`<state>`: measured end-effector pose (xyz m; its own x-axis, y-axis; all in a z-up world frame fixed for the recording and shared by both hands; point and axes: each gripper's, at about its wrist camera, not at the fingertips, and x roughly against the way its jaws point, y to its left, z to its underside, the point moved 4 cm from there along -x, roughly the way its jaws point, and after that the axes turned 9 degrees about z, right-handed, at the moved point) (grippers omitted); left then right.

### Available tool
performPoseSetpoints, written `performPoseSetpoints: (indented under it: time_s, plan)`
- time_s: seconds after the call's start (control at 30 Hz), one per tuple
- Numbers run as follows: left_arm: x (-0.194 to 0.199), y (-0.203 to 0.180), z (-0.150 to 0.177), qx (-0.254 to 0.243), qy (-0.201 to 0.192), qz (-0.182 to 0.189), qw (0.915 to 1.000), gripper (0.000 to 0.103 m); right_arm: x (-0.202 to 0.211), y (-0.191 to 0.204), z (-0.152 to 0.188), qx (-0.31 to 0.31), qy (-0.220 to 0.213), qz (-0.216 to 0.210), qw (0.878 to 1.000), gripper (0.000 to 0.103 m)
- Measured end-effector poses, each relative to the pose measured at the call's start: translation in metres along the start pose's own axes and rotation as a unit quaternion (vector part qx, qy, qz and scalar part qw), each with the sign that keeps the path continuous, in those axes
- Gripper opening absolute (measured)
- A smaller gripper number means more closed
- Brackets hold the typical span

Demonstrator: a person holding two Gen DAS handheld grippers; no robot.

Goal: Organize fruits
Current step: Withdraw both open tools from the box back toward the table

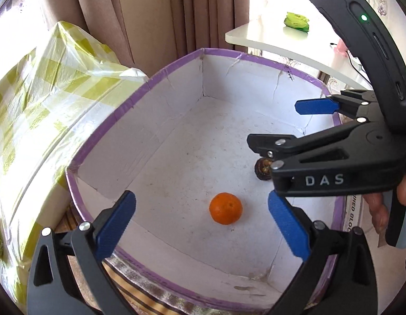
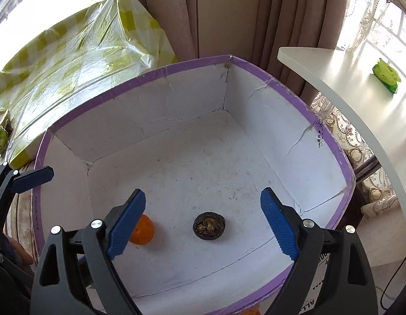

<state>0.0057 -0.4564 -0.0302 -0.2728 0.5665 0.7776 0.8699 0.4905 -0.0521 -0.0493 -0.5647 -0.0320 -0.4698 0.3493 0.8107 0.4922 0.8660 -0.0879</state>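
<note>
The orange point(image 1: 225, 208), round and finely dimpled with no long axis to speak of, lies on the scuffed white floor of the purple-rimmed cardboard box point(image 1: 176, 60), and beside it, apart, sits a dark, shrivelled round fruit point(image 2: 209, 226) whose wrinkled, yellowish hollow faces up. The left gripper point(image 1: 203, 225) tilts steeply down over the orange, its ribbed blue pads spread wide with nothing between them. The right gripper point(image 2: 204, 225) angles down likewise above the dark fruit, its jaws equally wide and empty, a hand point(image 1: 386, 207) wrapped on its black handle.
</note>
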Motion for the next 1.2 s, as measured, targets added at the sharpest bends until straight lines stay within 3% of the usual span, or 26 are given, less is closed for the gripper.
performPoseSetpoints:
  time_s: [0.17, 0.3, 0.4, 0.47, 0.6, 0.73, 0.9, 1.2]
  plan:
    - [0.048, 0.014, -0.003, 0.009, -0.084, -0.078, 0.9933, 0.101, 0.02, -0.014, -0.019, -0.057, -0.034, 0.059, 0.996, 0.086]
    - [0.084, 0.022, -0.004, 0.002, -0.165, -0.117, 0.9794, 0.101, 0.035, -0.01, -0.025, -0.087, -0.065, 0.055, 0.993, 0.087]
    - [0.114, 0.029, 0.005, -0.017, -0.195, -0.155, 0.9683, 0.101, 0.05, 0.014, -0.03, -0.053, -0.1, 0.045, 0.993, 0.087]
    - [0.127, 0.037, 0.012, -0.019, -0.197, -0.162, 0.9668, 0.101, 0.061, 0.038, -0.031, -0.013, -0.125, 0.039, 0.991, 0.087]
    - [0.148, 0.05, 0.038, 0.01, -0.179, -0.189, 0.9653, 0.101, 0.073, 0.078, -0.029, -0.002, -0.13, -0.064, 0.989, 0.087]
    - [0.167, 0.066, 0.061, 0.037, -0.188, -0.199, 0.9612, 0.101, 0.071, 0.117, -0.022, 0.005, -0.109, -0.113, 0.988, 0.087]
    - [0.188, 0.079, 0.081, 0.067, -0.194, -0.205, 0.957, 0.101, 0.074, 0.16, -0.006, 0.039, -0.101, -0.146, 0.983, 0.087]
    - [0.217, 0.104, 0.12, 0.128, -0.203, -0.217, 0.9463, 0.101, 0.071, 0.199, 0.016, 0.073, -0.084, -0.177, 0.978, 0.087]
